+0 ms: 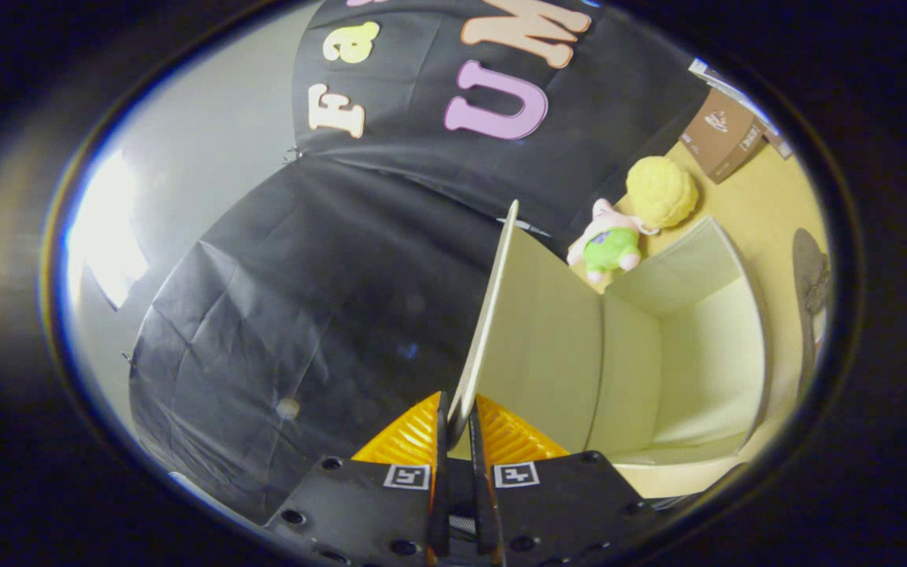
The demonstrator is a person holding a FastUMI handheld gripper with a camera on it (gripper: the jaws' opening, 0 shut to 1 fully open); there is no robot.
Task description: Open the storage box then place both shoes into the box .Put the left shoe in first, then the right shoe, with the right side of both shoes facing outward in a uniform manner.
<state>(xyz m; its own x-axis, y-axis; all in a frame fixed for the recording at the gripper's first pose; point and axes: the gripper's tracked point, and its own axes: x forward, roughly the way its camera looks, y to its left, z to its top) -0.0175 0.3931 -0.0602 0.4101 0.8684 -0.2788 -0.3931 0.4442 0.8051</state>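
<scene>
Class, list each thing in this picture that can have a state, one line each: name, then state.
Gripper: shut on the lid's edge, both fingers pressing it.
Lid: lifted, standing about upright, held between the fingers.
Storage box: open, nothing seen inside.
Plush toy: on the yellow table beyond the box, posture hard to tell.
Cardboard box: further back on the table, looks closed.

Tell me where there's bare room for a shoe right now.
The inside of the storage box is bare between its pale walls, just beyond the gripper, which is shut on the lid. The yellow table between the plush toy and the cardboard box is also bare. A dark shoe crowds the box's far side.
</scene>
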